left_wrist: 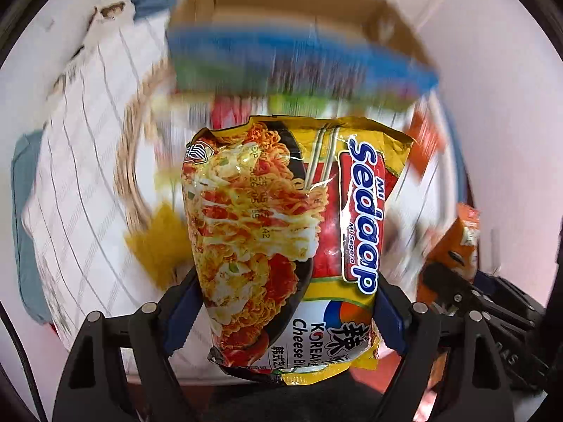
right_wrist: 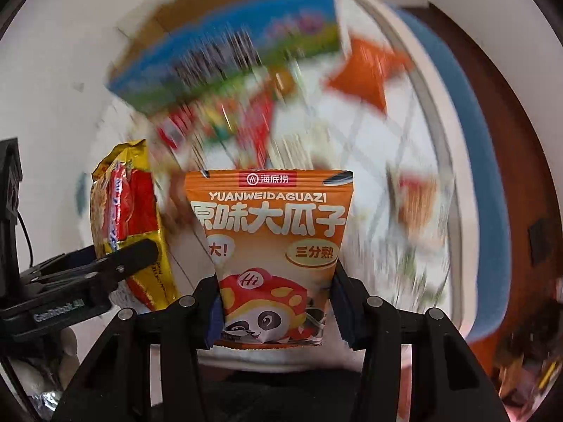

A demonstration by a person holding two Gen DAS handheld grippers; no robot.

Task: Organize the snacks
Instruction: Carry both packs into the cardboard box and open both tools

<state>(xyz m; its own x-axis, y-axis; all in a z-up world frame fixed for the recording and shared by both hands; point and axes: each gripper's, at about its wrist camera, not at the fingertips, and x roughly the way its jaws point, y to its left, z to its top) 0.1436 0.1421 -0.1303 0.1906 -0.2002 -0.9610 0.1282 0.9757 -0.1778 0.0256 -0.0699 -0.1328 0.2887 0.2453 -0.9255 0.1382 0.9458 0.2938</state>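
Observation:
My left gripper [left_wrist: 285,316] is shut on a yellow and red noodle packet [left_wrist: 281,225], held clear of the surface. My right gripper [right_wrist: 276,307] is shut on an orange sunflower-seed pouch [right_wrist: 271,239] with a panda on it. In the right wrist view the noodle packet [right_wrist: 126,211] and the left gripper's fingers [right_wrist: 116,263] show at the left. In the left wrist view the orange pouch [left_wrist: 454,242] shows at the right edge. Beyond both hangs a blurred open cardboard box [left_wrist: 292,10] with a blue and green side.
Below lies a white checked cloth [left_wrist: 88,183] with several blurred snack packets [right_wrist: 366,70] scattered on it. A woven rim [left_wrist: 130,161] curves at the left. A blue edge [right_wrist: 468,140] and dark brown wood run along the right.

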